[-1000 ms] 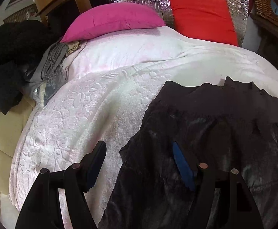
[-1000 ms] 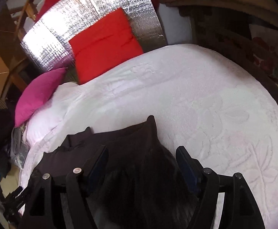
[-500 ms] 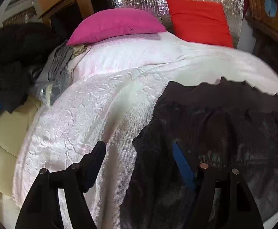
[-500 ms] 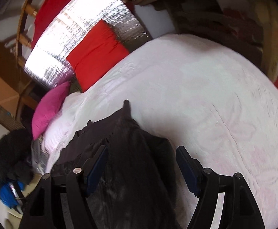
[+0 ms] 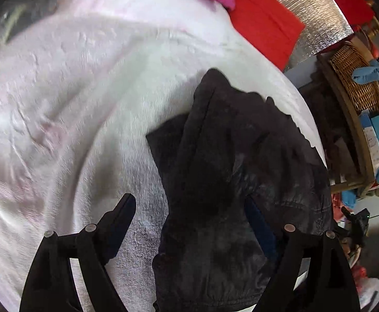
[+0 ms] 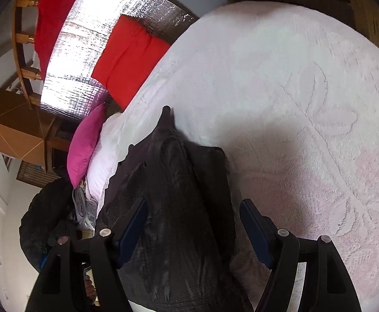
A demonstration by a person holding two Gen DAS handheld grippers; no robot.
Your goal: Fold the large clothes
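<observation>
black garment (image 5: 223,182) lies bunched near the edge of the white bedspread (image 6: 306,104), bare cover beyond, between the spread jaws of left gripper (image 5: 192,223) and right gripper (image 6: 193,223).

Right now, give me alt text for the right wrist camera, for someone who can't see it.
A dark garment lies bunched on a white textured bedspread, running up between the open fingers of the right gripper. Behind the bed sit a red cushion and a pink pillow against a silver foil panel.

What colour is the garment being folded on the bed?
Black, slightly shiny garment; clearest in the right wrist view.
</observation>
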